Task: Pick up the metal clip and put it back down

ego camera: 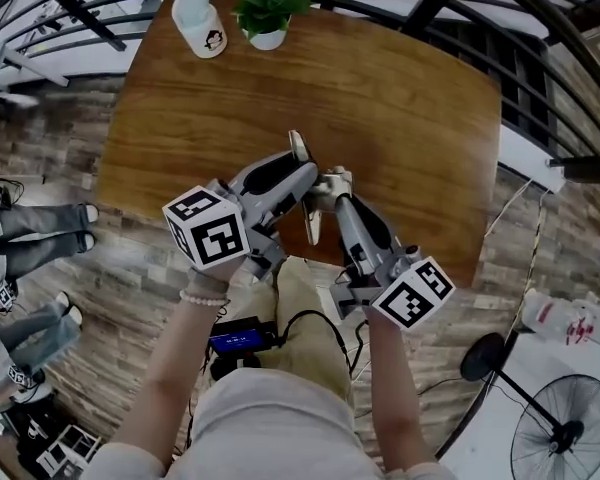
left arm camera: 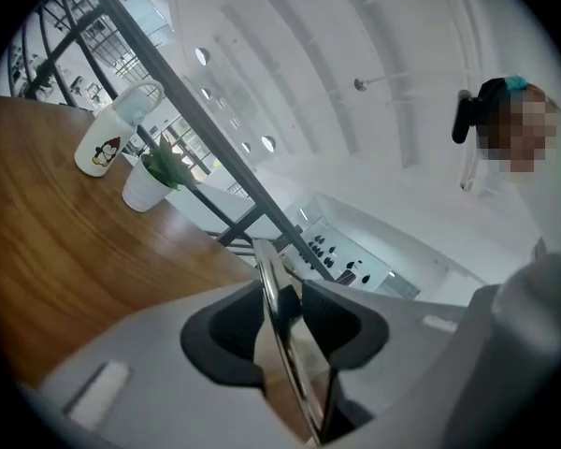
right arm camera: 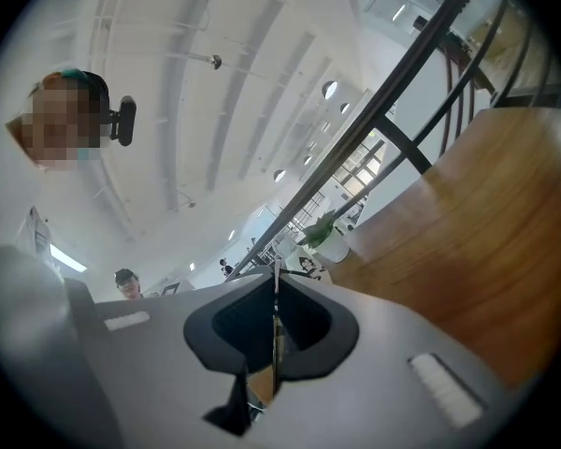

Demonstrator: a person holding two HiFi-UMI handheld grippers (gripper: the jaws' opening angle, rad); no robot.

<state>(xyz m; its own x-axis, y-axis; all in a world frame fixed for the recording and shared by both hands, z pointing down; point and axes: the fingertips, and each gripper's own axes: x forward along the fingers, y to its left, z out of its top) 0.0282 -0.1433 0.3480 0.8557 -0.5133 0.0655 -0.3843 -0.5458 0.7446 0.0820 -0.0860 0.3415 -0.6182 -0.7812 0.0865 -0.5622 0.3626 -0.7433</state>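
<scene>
Both jaws are pinched nearly together on the same thing. In the left gripper view the left gripper (left arm camera: 282,299) has its dark pads pressed against a thin, shiny metal clip (left arm camera: 292,374), which runs slantwise from the jaw tips down to the bottom of the frame. In the right gripper view the right gripper (right arm camera: 276,318) has the clip (right arm camera: 276,346) edge-on between its pads, no more than a bright sliver.

From the head view, the left gripper (ego camera: 302,173) and the right gripper (ego camera: 326,184) meet tip to tip at the middle of the frame. The metal clip (ego camera: 299,150) stands between them, one end poking out above the jaws and the other below. It shows over the near edge of the wooden tabletop (ego camera: 410,118); I cannot tell whether it touches the wood.

At the far end of the tabletop, top left of centre, a white mug (ego camera: 198,20) with a penguin picture stands just beside a small potted plant (ego camera: 267,13). A floor fan (ego camera: 565,428) sits at the lower right.
</scene>
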